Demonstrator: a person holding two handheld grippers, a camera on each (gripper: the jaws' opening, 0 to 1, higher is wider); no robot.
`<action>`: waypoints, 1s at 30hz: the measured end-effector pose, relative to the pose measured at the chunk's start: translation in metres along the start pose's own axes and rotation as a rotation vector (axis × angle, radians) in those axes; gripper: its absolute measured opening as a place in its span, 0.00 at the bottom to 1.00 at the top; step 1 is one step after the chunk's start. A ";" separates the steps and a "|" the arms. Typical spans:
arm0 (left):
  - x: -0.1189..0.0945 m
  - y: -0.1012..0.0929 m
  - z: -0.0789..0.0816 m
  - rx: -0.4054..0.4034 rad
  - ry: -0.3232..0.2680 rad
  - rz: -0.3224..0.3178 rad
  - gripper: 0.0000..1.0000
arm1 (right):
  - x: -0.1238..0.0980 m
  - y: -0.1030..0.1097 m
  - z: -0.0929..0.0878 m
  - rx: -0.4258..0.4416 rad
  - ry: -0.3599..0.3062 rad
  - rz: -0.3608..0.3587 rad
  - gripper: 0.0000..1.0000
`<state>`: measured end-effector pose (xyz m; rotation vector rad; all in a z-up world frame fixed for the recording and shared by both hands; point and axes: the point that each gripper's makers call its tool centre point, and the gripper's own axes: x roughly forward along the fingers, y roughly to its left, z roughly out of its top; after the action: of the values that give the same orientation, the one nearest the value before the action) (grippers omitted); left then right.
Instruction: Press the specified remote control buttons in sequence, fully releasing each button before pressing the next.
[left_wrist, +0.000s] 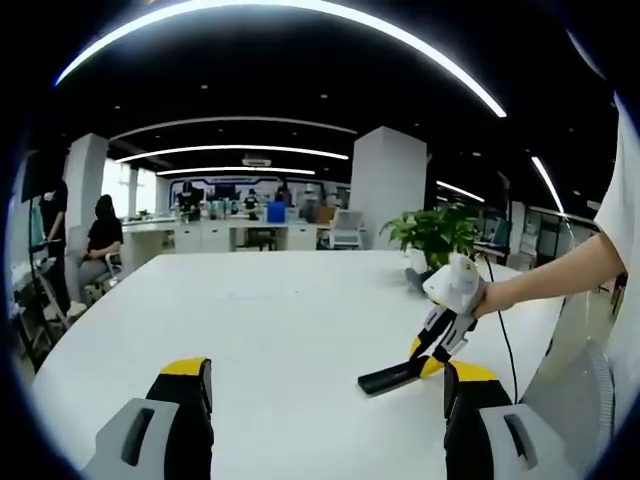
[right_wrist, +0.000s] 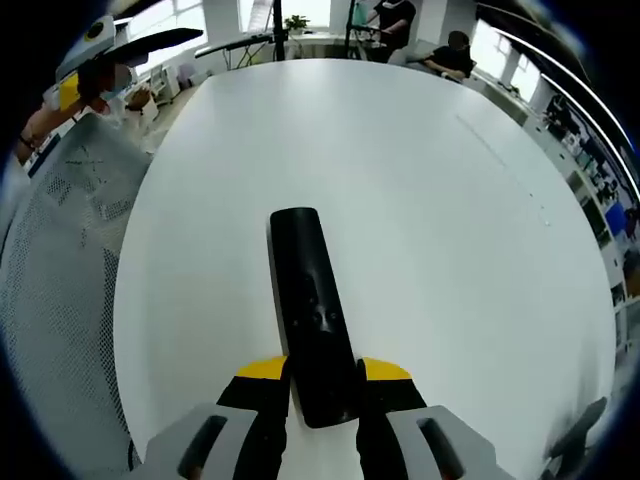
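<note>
White tabletop (left_wrist: 280, 330) spread wide through both views, bare and glossy, inside an open office with curved ceiling light strips.

Nearest in the right gripper view, the right gripper (right_wrist: 323, 400) was clenched on the black remote control (right_wrist: 310, 310): its yellow-tipped black jaws pressed against the two long sides of the remote's near end. The remote's long axis ran straight away from the camera along the jaws, its far, rounded end pointing out over the table. A small cluster of buttons showed on its top face near the middle; no brand or lettering could be read on it. To the left of the table edge lay a grey mesh chair back (right_wrist: 60, 260), and beyond it, at the upper left, the other gripper showed in a person's hand.

In the left gripper view, the left gripper (left_wrist: 325, 400) was released, its two jaws standing well apart at the bottom of the picture with nothing between them. Past the right jaw, the right gripper (left_wrist: 425, 360) came in from the right, held by a hand (left_wrist: 470, 290), with the remote (left_wrist: 385, 378) slanting down from it so that its free end sat low over the table, pointing left.

Farther off stood a potted green plant (left_wrist: 435, 232) at the table's far edge, a white pillar (left_wrist: 388, 185), desks, and seated people (left_wrist: 100, 240) at the left. No signage was legible.
</note>
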<state>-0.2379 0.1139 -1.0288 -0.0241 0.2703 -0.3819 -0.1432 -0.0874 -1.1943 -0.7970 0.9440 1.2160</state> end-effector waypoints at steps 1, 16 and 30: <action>0.000 0.000 0.000 0.001 -0.001 0.002 1.00 | 0.000 -0.003 0.000 0.005 -0.001 0.000 0.23; -0.004 0.002 0.000 -0.025 -0.003 0.015 1.00 | 0.002 -0.046 0.002 0.057 0.009 -0.005 0.23; 0.000 -0.002 -0.007 -0.047 0.018 0.000 1.00 | 0.007 -0.076 0.014 0.031 0.051 -0.015 0.23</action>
<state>-0.2401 0.1122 -1.0351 -0.0668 0.2966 -0.3759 -0.0653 -0.0863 -1.1940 -0.8128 0.9944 1.1697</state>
